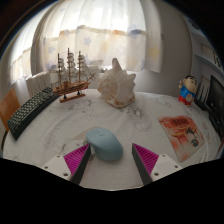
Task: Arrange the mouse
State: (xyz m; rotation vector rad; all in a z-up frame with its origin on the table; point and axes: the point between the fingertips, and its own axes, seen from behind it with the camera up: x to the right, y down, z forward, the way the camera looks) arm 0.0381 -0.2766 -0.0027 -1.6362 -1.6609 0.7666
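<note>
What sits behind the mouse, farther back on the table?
Beyond the mouse, a large seashell and a model ship stand before the curtain. The shell covers what lies behind it.

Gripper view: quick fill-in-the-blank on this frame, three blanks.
1. The mouse lies between the open ____.
2. The model ship stands beside the ____.
3. Past the mouse sits a white ____.

Missing words: tongs; keyboard; shell

One mouse (104, 143), one keyboard (30, 110), one model ship (70, 74), one seashell (117, 84), one figurine (186, 91), one magazine (181, 136).
</note>
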